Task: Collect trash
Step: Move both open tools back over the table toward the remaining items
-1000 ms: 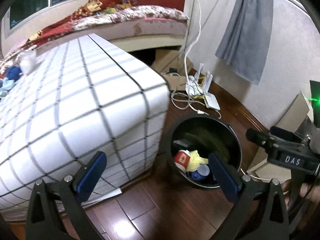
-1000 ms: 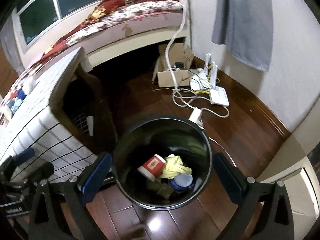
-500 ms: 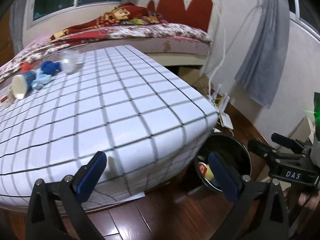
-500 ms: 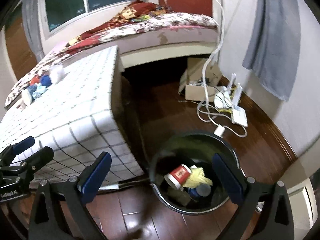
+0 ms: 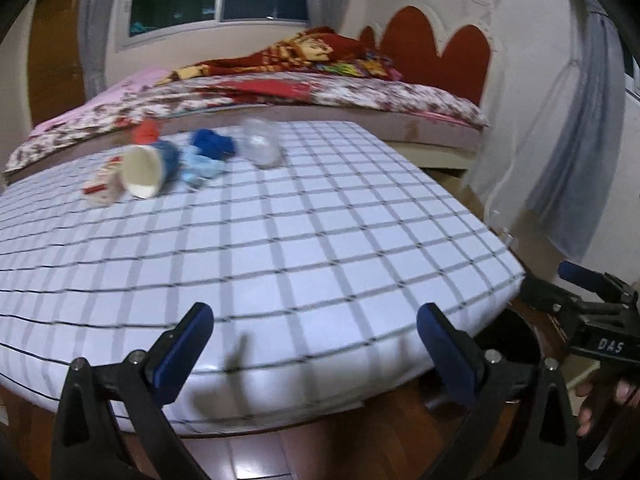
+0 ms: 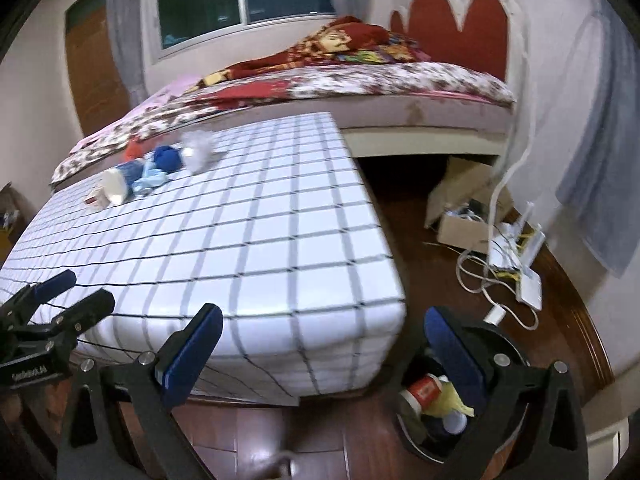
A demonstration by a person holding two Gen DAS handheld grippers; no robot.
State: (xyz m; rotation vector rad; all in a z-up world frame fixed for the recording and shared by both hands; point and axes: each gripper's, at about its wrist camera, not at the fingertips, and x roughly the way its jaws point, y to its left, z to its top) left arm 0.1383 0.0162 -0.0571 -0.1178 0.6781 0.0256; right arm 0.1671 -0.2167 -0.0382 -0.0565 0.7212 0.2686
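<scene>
Trash lies at the far left of the checked table (image 5: 320, 240): a blue paper cup (image 5: 150, 166) on its side, a small red-and-white box (image 5: 102, 184), a light blue wad (image 5: 200, 170), a dark blue wad (image 5: 212, 144), a red item (image 5: 146, 132) and a clear plastic cup (image 5: 262, 146). The same pile shows in the right wrist view, with the paper cup (image 6: 120, 184) and clear cup (image 6: 196, 150). The black bin (image 6: 436, 400) on the floor holds a red cup (image 6: 422, 390) and yellow wad (image 6: 450, 398). My left gripper (image 5: 314, 354) and right gripper (image 6: 322, 346) are open and empty, at the table's near edge.
A bed (image 6: 360, 80) with a patterned cover stands behind the table. A cardboard box (image 6: 460, 208), white cables and routers (image 6: 516, 268) lie on the wood floor by the wall. A grey curtain (image 6: 600, 160) hangs at the right.
Both grippers have risen and swung from over the bin toward the table top. The trash pile has come into fuller view. The bin has slid to the lower right.
</scene>
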